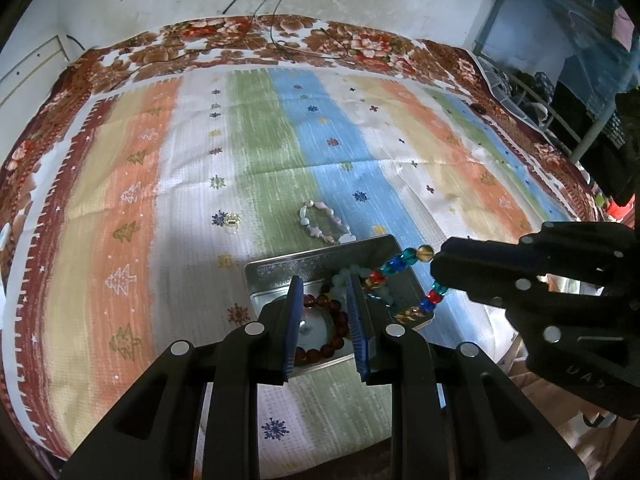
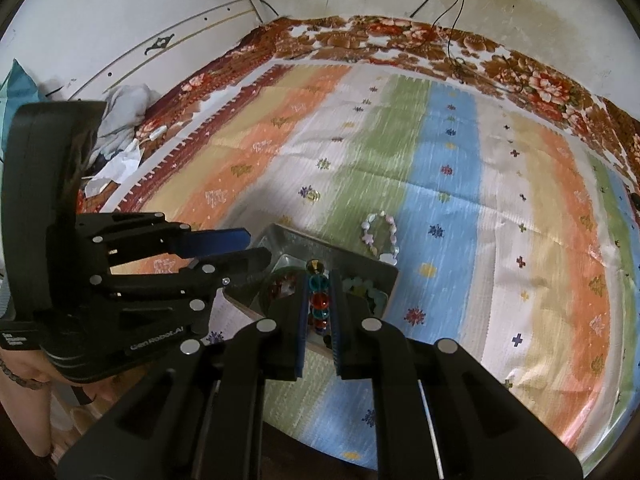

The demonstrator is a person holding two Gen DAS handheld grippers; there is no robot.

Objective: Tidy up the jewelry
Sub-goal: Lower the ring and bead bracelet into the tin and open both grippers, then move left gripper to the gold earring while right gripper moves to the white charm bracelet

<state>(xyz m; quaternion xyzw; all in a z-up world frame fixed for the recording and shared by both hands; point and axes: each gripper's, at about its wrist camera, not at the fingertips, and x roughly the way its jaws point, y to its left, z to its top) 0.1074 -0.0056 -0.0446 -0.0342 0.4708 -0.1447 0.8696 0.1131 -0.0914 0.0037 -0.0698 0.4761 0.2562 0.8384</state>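
Observation:
A silver tin lies open on the striped cloth, with a dark red bead bracelet and a pale green one inside. My right gripper is shut on a multicoloured glass-bead bracelet. In the left wrist view that bracelet hangs in two strands from my right gripper over the tin's right side. My left gripper hovers above the tin, its blue pads a little apart with nothing between them. Beyond the tin a pastel bracelet and a small gold piece rest on the cloth.
The striped cloth covers a bed with a floral blanket border. Black cables trail down the far wall. A heap of clothes and paper sits at the bed's left corner. A metal rack stands to the right.

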